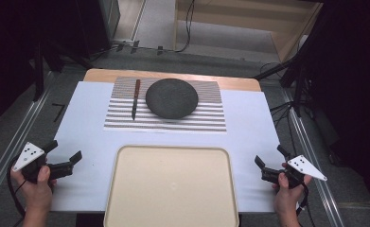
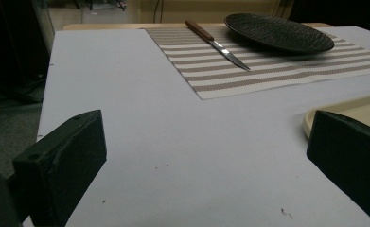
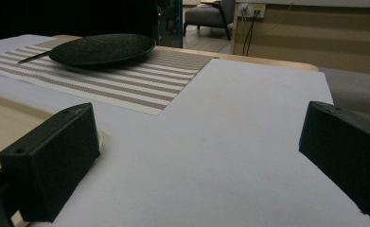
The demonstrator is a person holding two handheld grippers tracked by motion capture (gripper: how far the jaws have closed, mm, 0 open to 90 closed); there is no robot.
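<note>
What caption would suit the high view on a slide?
Two open hand-held grippers, left and right, flank a beige tray; beyond, a knife and dark plate rest on a striped placemat.

- Left gripper [image 1: 64, 158]: held in the left hand [image 1: 35, 187] at the tabletop's near left edge, jaws spread wide, nothing between them.
- Right gripper [image 1: 269, 160]: held in the right hand [image 1: 286, 191] at the near right edge, jaws spread wide, nothing between them.

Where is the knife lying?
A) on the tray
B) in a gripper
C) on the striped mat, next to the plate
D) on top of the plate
C: the knife lies on the striped mat, beside the plate but apart from it.
</note>
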